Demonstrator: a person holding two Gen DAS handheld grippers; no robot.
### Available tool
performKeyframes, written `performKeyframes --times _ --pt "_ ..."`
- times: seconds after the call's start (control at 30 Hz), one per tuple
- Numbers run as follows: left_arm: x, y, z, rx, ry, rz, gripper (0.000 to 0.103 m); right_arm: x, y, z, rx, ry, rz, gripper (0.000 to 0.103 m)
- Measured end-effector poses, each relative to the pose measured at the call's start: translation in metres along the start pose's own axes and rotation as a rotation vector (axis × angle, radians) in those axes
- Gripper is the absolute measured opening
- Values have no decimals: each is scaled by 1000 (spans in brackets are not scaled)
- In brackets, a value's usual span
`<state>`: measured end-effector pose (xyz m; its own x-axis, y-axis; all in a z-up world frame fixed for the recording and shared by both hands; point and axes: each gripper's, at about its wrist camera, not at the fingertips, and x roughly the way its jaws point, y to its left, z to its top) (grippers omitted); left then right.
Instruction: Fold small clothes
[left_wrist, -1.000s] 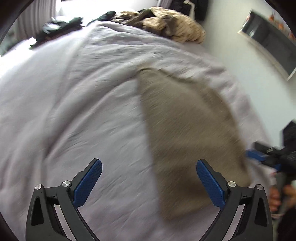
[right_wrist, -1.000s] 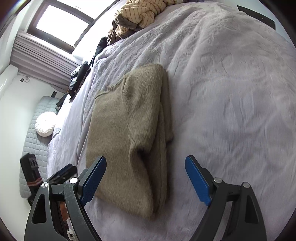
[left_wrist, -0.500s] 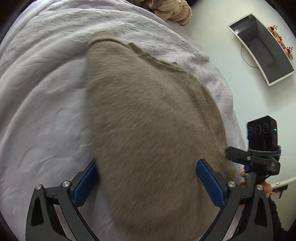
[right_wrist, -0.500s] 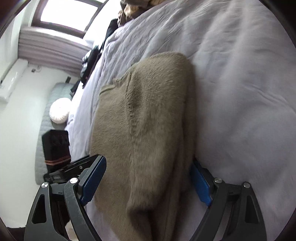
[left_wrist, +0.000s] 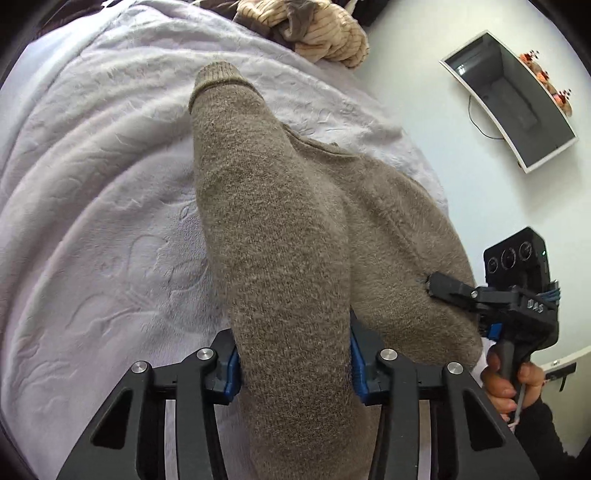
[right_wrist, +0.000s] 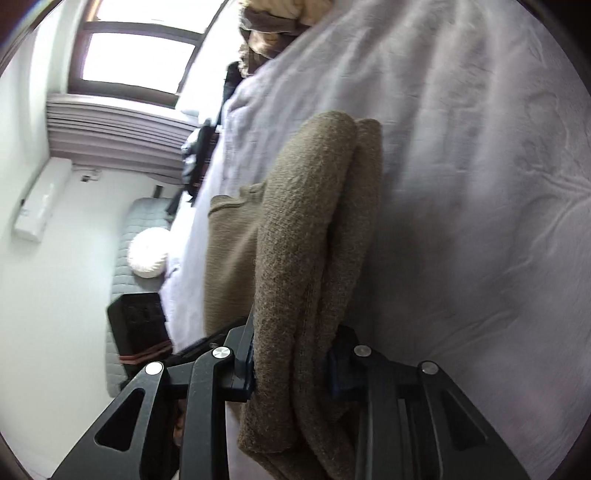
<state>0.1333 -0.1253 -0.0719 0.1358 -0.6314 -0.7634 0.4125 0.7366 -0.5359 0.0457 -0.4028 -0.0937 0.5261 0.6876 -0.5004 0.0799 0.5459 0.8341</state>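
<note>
A brown knitted sweater (left_wrist: 277, 221) lies folded lengthwise on the pale lilac bed cover (left_wrist: 92, 221), its cuff end pointing away. In the left wrist view my left gripper (left_wrist: 294, 365) has its jaws closing, and both blue pads press the near end of the folded sleeve part. At the right edge, one finger (left_wrist: 447, 288) of the right gripper rests on the sweater's side. In the right wrist view my right gripper (right_wrist: 291, 365) is also closing, its pads squeezing a thick bunched fold of the sweater (right_wrist: 295, 240).
A heap of striped beige clothes (left_wrist: 314, 26) sits at the far end of the bed. Dark garments (right_wrist: 199, 155) lie on the bed's far edge. A wall screen (left_wrist: 513, 99) hangs at the right. A hand (left_wrist: 502, 376) grips the right tool's handle. A grey sofa with a white cushion (right_wrist: 147, 256) stands beyond the bed.
Both grippers moved forward over the sweater's near end, then closed from wide open onto it. The fabric between each pair of pads is now bunched into a narrow ridge.
</note>
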Motion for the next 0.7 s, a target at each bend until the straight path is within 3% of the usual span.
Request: performKeyframes --times 0.33,0.53,0.7 --pt "-99 -12 -38 62 -60 16 47 -8 72 -48 -24 38 102 31" --pt "-153 11 -89 45 -88 52 47 19 104 -100 -47 86 141 31" --pt "-159 43 -129 -10 -80 100 47 57 100 -128 -37 127 100 31"
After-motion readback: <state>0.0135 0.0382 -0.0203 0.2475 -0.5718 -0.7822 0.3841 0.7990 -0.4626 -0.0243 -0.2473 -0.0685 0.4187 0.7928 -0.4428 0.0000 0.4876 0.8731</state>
